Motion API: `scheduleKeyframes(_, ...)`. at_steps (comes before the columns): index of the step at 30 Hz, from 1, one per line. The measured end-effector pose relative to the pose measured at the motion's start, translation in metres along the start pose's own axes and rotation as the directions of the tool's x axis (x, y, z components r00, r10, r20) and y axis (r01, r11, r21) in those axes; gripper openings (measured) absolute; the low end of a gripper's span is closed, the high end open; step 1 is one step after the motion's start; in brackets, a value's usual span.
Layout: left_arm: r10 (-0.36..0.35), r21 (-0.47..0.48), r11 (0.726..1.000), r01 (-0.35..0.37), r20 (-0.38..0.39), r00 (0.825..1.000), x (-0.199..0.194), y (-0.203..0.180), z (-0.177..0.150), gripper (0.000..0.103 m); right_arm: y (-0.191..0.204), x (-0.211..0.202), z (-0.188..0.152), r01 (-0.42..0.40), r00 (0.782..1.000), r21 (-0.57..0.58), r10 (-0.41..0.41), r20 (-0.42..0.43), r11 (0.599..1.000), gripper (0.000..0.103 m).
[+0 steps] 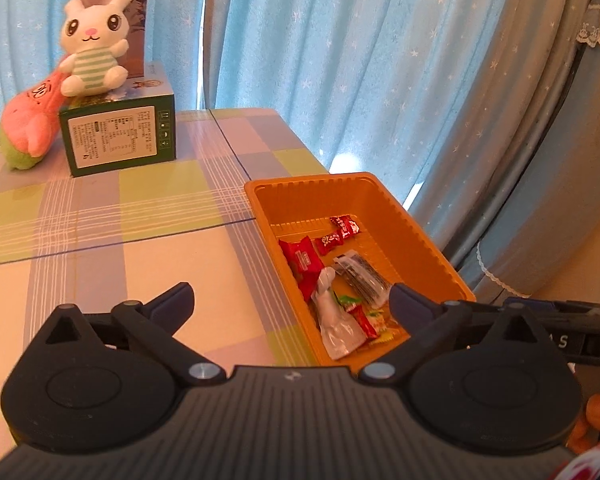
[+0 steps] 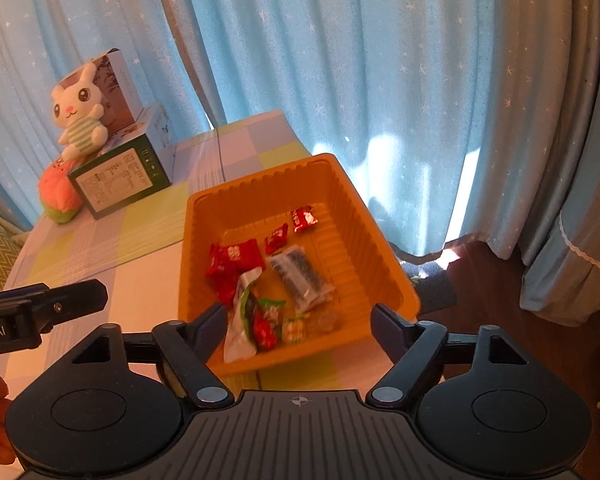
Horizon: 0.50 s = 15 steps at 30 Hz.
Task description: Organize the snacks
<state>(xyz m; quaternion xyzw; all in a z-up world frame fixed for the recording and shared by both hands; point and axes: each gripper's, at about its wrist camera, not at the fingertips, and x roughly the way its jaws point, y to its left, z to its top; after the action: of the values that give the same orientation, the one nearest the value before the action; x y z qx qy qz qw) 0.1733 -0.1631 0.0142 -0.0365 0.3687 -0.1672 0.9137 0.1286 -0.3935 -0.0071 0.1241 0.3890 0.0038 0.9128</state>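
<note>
An orange plastic tray [image 1: 412,216] [image 2: 352,200] sits at the table's right edge and holds several snacks: red wrapped candies [image 1: 342,228] [image 2: 304,218], a red packet [image 1: 302,262] [image 2: 236,258], a dark clear-wrapped bar [image 1: 362,276] [image 2: 300,276], a white-and-green pouch [image 1: 334,324] [image 2: 240,328] and small red-green candies [image 1: 368,318] [image 2: 268,322]. My left gripper [image 1: 290,300] is open and empty, above the tray's near left corner. My right gripper [image 2: 300,322] is open and empty, over the tray's near end. The left gripper's finger shows in the right wrist view [image 2: 76,296].
A green box [image 1: 118,136] [image 2: 120,178] stands at the table's back left with a white plush bunny [image 1: 94,44] [image 2: 78,116] on it and a pink plush [image 1: 30,124] [image 2: 58,194] beside it. Blue curtains hang behind. The checked tablecloth [image 1: 120,240] ends just right of the tray.
</note>
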Motion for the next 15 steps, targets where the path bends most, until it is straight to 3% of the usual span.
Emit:
scheduleKeyframes(7, -0.004, -0.024, 1.0, 0.005, 0.024, 1.0, -0.049, 0.0, -0.028, 0.103, 0.013, -0.041, -0.027, 0.003, 1.0, -0.023, -0.003, 0.006, 1.0, 0.083)
scheduleKeyframes(15, 0.075, -0.003, 0.997, -0.075, 0.011, 0.997, -0.091, 0.004, -0.054, 0.102, 0.031, -0.08, -0.048, 0.0, 1.0, -0.036, 0.0, 0.012, 0.999, 0.083)
